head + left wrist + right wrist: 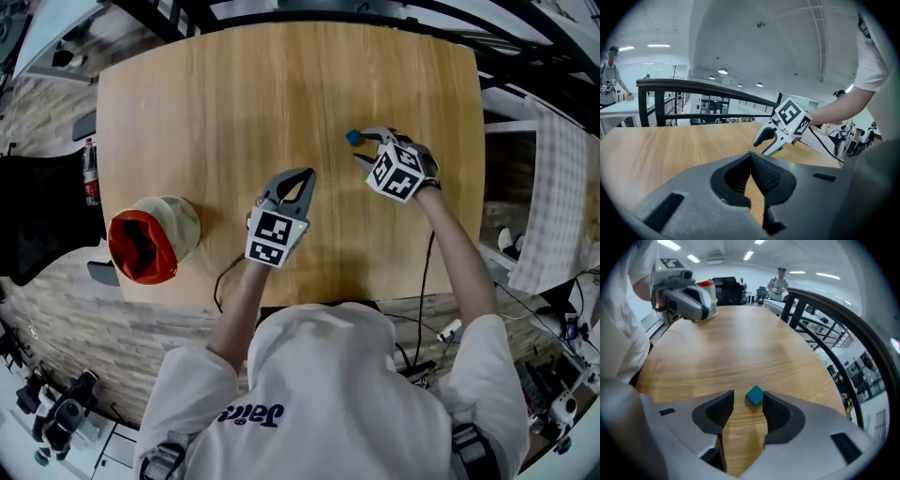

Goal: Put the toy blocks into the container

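Observation:
A small teal-blue block [352, 138] lies on the wooden table [216, 112] right of centre. My right gripper [359, 146] is open around it. In the right gripper view the block [754, 395] sits on the wood between the fingertips, close to the right finger [777, 411] and apart from the left one. My left gripper [306, 175] hovers at mid-table, shut and empty; its view shows the jaws [750, 157] meeting, with the right gripper [764, 140] beyond. The container [141, 246], a beige bag with an orange-red inside, stands at the table's left front.
The table's front edge runs just ahead of the person. A bottle [90, 173] and a black bag [42, 216] are beyond the left edge, a white cloth [555, 202] off the right. A dark railing [825, 310] borders the far side; people stand far behind.

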A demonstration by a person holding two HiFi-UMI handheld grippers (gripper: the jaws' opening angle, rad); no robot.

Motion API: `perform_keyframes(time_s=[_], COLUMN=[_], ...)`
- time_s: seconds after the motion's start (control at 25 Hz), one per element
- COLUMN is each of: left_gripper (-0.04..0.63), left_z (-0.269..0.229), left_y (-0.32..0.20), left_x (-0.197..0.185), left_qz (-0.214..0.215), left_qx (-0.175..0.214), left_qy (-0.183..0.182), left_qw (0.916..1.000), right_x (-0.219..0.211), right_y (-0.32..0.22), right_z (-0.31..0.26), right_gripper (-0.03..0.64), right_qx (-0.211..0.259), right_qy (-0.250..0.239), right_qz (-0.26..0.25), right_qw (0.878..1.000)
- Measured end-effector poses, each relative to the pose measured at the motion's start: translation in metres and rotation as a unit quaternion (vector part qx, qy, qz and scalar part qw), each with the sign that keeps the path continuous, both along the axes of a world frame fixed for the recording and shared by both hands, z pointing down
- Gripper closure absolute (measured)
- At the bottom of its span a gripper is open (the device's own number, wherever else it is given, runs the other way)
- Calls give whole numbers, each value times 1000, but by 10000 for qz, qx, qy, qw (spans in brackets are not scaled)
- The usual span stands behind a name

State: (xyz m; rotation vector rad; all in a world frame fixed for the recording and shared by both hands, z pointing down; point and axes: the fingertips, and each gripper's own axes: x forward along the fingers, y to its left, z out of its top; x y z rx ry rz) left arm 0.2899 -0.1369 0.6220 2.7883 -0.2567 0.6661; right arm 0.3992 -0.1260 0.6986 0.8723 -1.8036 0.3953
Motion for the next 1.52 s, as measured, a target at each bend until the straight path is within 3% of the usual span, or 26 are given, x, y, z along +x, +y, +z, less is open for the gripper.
perform_keyframes(time_s=[0.16,0.32,0.48,0.56,0.76,1.16,1.36,1.52], left_gripper=[589,589,588,588,589,588,588,589], left_z=[14,20,20,18,0,-41,-62,-76], left_y=[-2,-1,5,8,11,32,36,35], left_x=[1,-5,-14,-19,-35,-86,-129,-172], left_qz=[-57,-159,-181,-200,-319,-296,-530,-827], left_qx=[-100,-171,-182,-208,-288,-134,-190,-257], left_qy=[-62,-93,-134,-138,8,170,321,477], left_qw=[9999,9997,9996,9995,9991,9993,9979,9951], right_x=[-1,0,-1,-2,-5,-49,-108,-167], right_y=[-2,-8,-12,-14,-13,1,5,10], right_z=[26,38,46,49,49,-3,-52,-82], right_gripper=[425,425,432,467,474,476,476,476], right_qx=[-303,-358,-431,-456,-553,-333,52,328], right_qy=[413,1060,1322,1336,1463,1403,737,224], right_qz=[-1043,-1977,-2421,-2469,-2522,-2118,-1516,-1265], right_qw=[9932,9738,9602,9587,9549,9666,9857,9912])
